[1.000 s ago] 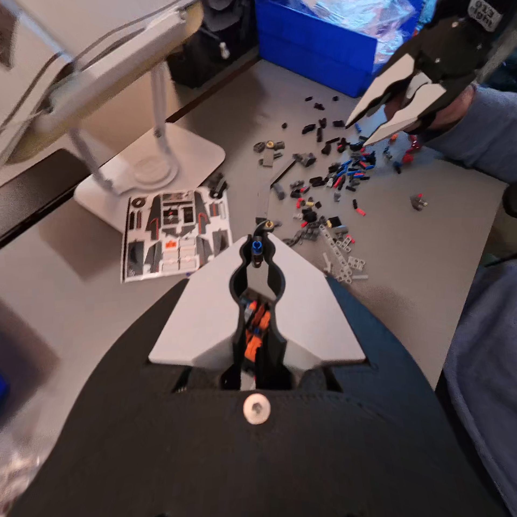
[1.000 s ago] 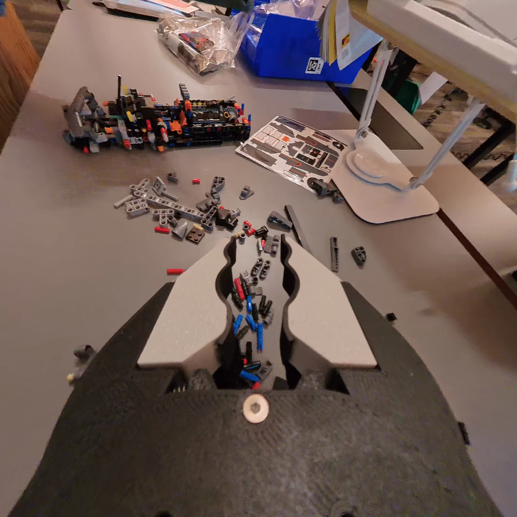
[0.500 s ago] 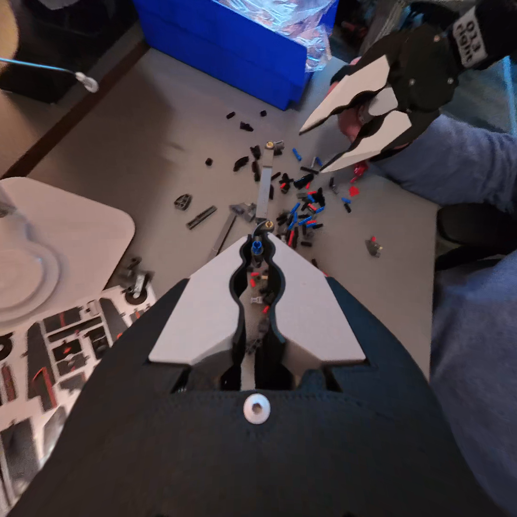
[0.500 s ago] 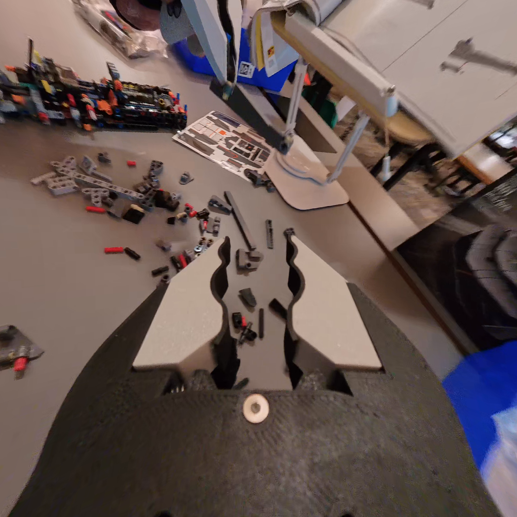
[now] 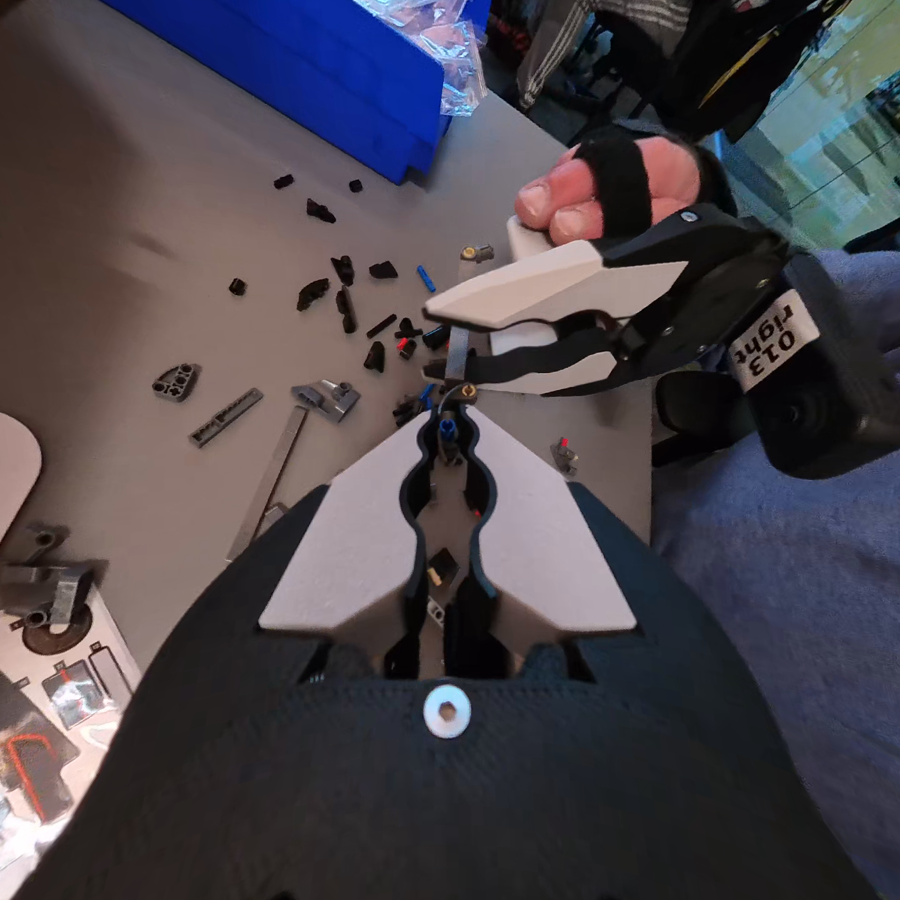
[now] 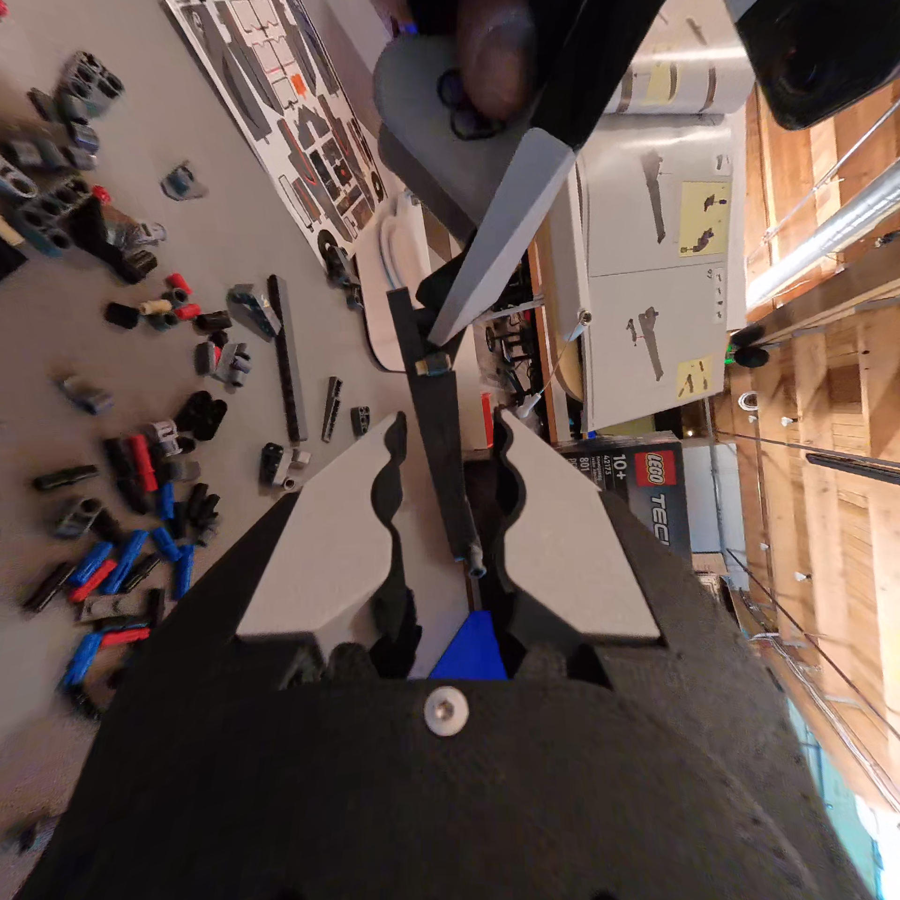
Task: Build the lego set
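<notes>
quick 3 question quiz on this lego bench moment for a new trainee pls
1. True or false: the right gripper is clamped shut on a red pin.
2. Which one holds the dark beam? A) left gripper B) right gripper C) neither
3. Short answer: in the left wrist view, what colour is the bin at the far side of the table?

Key
1. False: its jaws stand open, one on either side of the dark beam.
2. A: the left gripper pinches the beam near one end.
3. Blue.
</notes>
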